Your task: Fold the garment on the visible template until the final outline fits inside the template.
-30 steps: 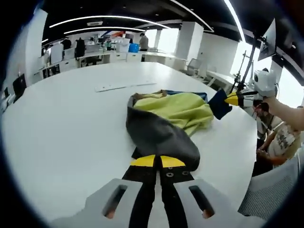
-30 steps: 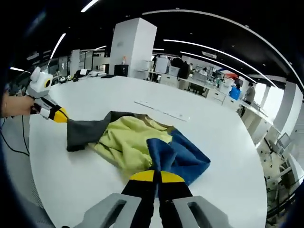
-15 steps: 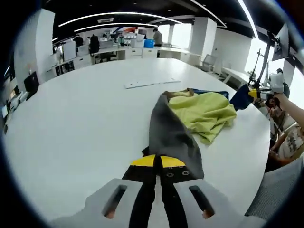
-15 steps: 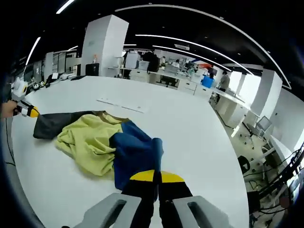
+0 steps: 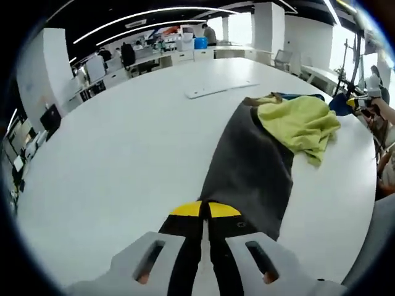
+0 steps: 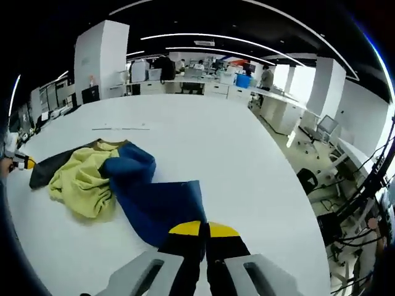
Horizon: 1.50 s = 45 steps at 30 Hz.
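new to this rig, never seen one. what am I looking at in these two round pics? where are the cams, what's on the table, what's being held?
There is no robot arm here. A person holds a two-jaw gripper in each hand, and a fisheye camera rides on each one, looking forward along its jaws. That is why both pictures are round and warped.

In the left gripper view, the left gripper, with yellow tips, is shut on the grey sleeve of a garment. In the right gripper view, the right gripper is shut on the blue sleeve.

The garment lies on a big white table, stretched between the two grippers, with its yellow-green middle bunched up. A thin pale strip lies on the table beyond it; I cannot tell what it is. Behind is an open office.
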### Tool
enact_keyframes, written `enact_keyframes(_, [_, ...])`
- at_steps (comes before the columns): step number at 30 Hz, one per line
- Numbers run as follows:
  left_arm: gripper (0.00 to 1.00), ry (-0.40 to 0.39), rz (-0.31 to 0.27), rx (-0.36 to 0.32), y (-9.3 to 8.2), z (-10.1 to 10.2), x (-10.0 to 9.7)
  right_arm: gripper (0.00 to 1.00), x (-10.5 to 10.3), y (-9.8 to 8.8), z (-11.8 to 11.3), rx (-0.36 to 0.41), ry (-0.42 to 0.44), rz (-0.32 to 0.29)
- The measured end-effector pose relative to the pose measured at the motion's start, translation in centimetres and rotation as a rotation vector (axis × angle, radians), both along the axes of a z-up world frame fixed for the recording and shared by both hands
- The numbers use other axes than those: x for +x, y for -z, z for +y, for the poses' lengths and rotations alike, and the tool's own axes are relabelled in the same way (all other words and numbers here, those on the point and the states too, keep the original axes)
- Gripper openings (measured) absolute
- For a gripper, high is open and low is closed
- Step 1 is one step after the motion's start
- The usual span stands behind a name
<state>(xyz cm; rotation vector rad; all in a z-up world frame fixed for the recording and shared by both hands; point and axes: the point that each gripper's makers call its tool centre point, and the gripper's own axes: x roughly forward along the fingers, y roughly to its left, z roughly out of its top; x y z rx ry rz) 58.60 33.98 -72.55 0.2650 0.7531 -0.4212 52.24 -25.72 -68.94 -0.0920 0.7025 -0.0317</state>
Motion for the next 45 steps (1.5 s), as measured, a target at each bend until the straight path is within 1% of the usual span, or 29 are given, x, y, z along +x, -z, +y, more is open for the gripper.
enact_keyframes(2, [0.00, -0.014, 0.006, -0.006, 0.3, 0.3, 0.5, 0.00, -0.2, 0.4, -0.5, 0.005, 0.017, 0.009])
enact_keyframes(3, [0.00, -0.020, 0.016, 0.002, 0.6, 0.6, 0.7, 0.00, -0.3, 0.6, -0.7, 0.009, 0.021, 0.015])
enact_keyframes(6, [0.00, -0.033, 0.032, 0.022, 1.2, 1.0, 1.2, 0.00, -0.2, 0.9, -0.8, 0.028, 0.021, 0.006])
enact_keyframes(8, [0.00, -0.040, 0.040, 0.037, 1.4, 1.3, 1.5, 0.00, -0.3, 1.2, -1.1, 0.021, 0.027, 0.014])
enact_keyframes(10, [0.00, -0.049, 0.048, 0.038, 1.5, 1.4, 1.7, 0.00, -0.4, 1.4, -1.6, 0.024, 0.046, 0.013])
enact_keyframes(11, [0.00, -0.054, 0.051, 0.044, 1.6, 1.4, 1.8, 0.00, -0.4, 1.6, -1.8, 0.038, 0.060, 0.015])
enact_keyframes(12, [0.00, -0.049, 0.052, 0.070, 1.7, 1.6, 1.8, 0.00, -0.7, 1.8, -2.1, 0.064, 0.087, 0.019])
enact_keyframes(13, [0.00, -0.037, 0.048, 0.094, 1.7, 1.6, 1.9, 0.00, -0.7, 1.9, -2.4, 0.064, 0.092, 0.018])
enact_keyframes(15, [0.00, -0.036, 0.052, 0.094, 1.7, 1.4, 1.9, 0.00, -1.0, 2.1, -2.9, 0.058, 0.102, 0.023])
enact_keyframes(19, [0.00, -0.034, 0.049, 0.123, 1.7, 1.8, 2.2, 0.00, -1.4, 2.5, -3.4, 0.039, 0.101, 0.036])
enact_keyframes(22, [0.00, -0.058, 0.047, 0.161, 1.6, 2.7, 2.9, 0.00, -1.4, 2.9, -3.8, 0.013, 0.096, 0.054])
enact_keyframes(24, [0.00, -0.057, 0.042, 0.160, 1.4, 2.7, 3.4, 0.00, -1.4, 3.1, -4.1, -0.018, 0.087, 0.071])
enact_keyframes(26, [0.00, -0.050, 0.037, 0.186, 1.3, 2.8, 3.8, 0.00, -1.3, 3.1, -4.3, -0.036, 0.078, 0.073])
enact_keyframes(29, [0.00, -0.038, 0.038, 0.207, 1.2, 2.7, 4.2, 0.00, -1.1, 3.3, -5.0, -0.074, 0.066, 0.078])
enact_keyframes(32, [0.00, -0.036, 0.039, 0.221, 1.3, 2.9, 4.3, 0.00, -0.9, 3.5, -5.9, -0.094, 0.074, 0.082])
enact_keyframes(35, [0.00, -0.051, 0.043, 0.204, 1.4, 3.1, 4.3, 0.00, -1.0, 3.9, -7.1, -0.123, 0.079, 0.104])
enact_keyframes(37, [0.00, -0.022, 0.034, 0.231, 1.3, 3.2, 4.3, 0.00, -1.0, 3.9, -7.7, -0.127, 0.091, 0.108])
enact_keyframes(38, [0.00, -0.009, 0.036, 0.247, 1.3, 3.4, 4.3, 0.00, -1.1, 3.8, -7.9, -0.117, 0.099, 0.105])
enact_keyframes(39, [0.00, -0.008, 0.038, 0.248, 1.3, 3.4, 4.2, 0.00, -1.1, 3.7, -8.0, -0.117, 0.099, 0.103])
enact_keyframes(41, [0.00, -0.014, 0.038, 0.242, 1.3, 3.6, 4.3, 0.00, -1.4, 3.8, -8.7, -0.159, 0.090, 0.121])
enact_keyframes(45, [0.00, -0.033, 0.037, 0.240, 1.3, 4.0, 4.4, 0.00, -1.4, 4.0, -9.6, -0.150, 0.106, 0.124])
